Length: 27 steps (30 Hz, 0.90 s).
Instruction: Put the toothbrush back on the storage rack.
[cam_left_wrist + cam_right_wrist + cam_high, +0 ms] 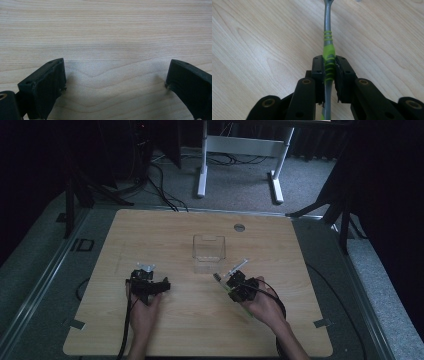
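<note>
A grey-and-green toothbrush (329, 50) is clamped at its ribbed grip by the closed right tongs (329, 70), its head held ahead of the jaws toward the clear box (209, 252) just beyond them. The left tongs (115, 82) are spread wide over bare table (105, 30), nothing held. Slipping is the likely risk: the handle is pinched narrowly and could be twisted or knocked against the box rim.

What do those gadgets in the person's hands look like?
Both the left gripper and right gripper are black, each with two blocky jaws on linked arms with brass-ringed holes. A grey plate tops the left one, and dark cables trail back along bare forearms.
</note>
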Motion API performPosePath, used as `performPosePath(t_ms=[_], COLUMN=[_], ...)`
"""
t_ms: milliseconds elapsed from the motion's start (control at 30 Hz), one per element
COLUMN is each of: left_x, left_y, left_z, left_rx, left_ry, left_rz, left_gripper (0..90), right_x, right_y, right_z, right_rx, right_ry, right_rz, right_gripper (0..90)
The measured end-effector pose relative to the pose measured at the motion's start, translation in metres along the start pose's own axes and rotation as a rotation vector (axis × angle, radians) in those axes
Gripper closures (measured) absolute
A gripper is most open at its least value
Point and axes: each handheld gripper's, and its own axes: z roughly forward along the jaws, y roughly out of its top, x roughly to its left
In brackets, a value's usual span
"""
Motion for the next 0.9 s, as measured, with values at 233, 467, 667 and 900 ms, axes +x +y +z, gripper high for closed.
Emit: performPosePath(t_ms=[233, 467, 667, 900], left_x=[0.000, 0.000, 0.000, 0.000], left_y=[0.000, 0.000, 0.000, 0.000], left_z=[0.000, 0.000, 0.000, 0.000], left_rx=[0.001, 0.001, 0.002, 0.001], left_ry=[0.000, 0.000, 0.000, 0.000], left_rz=[0.001, 0.000, 0.001, 0.001], left_gripper=[3.1, 3.0, 3.1, 3.1], right_x=[-0.002, -0.004, -0.005, -0.008], right_y=[0.001, 0.002, 0.004, 0.006], right_z=[-0.005, -0.009, -0.013, -0.018], right_rx=[-0.033, -0.059, -0.073, -0.096], right_ry=[-0.002, -0.005, -0.006, -0.010], right_rz=[0.013, 0.017, 0.027, 0.036], right_gripper=[79.1, 79.1, 79.0, 79.1])
